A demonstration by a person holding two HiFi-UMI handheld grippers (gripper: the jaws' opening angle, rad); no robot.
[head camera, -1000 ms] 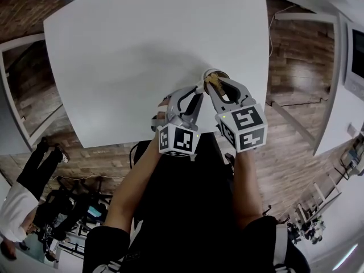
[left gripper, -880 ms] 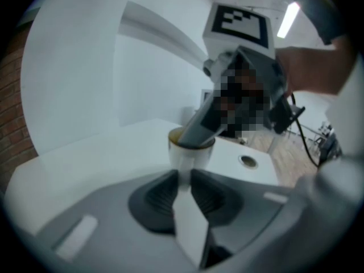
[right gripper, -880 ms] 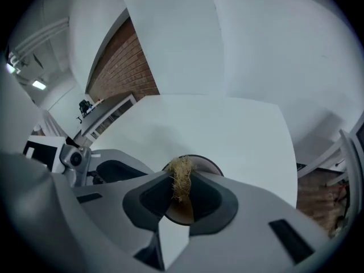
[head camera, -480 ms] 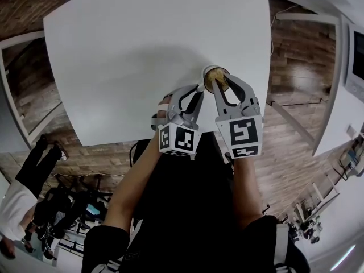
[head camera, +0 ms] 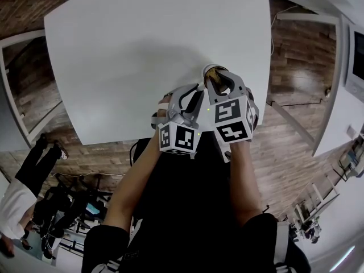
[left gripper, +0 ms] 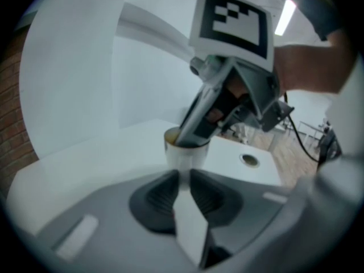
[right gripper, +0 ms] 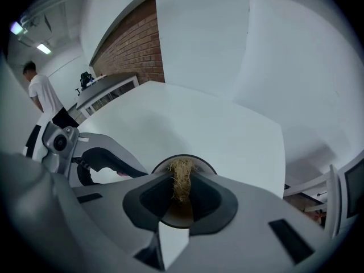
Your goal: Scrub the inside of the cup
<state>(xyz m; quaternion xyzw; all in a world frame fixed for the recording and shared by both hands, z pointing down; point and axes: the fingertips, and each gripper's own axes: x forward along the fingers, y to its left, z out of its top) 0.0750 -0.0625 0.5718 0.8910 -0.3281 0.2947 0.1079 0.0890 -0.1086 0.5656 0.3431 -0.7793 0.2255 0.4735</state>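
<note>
You're mid-scrub, I'd say: your left tongs (left gripper: 183,178) pinch the cup (left gripper: 187,155) by its wall, cup standing around 4 o'clock on the table (head camera: 114,50), and your right tongs (right gripper: 181,197) clamp a straw-coloured scrubber (right gripper: 181,178) down inside it. Can't tell how clean it is yet.

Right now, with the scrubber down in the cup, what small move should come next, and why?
Probably sweep the right hand-held gripper around the inner wall of the cup. Its jaws pinch the fibrous scrubber inside the rim, and the left hand-held gripper grips the cup's side, steadying it.
</note>
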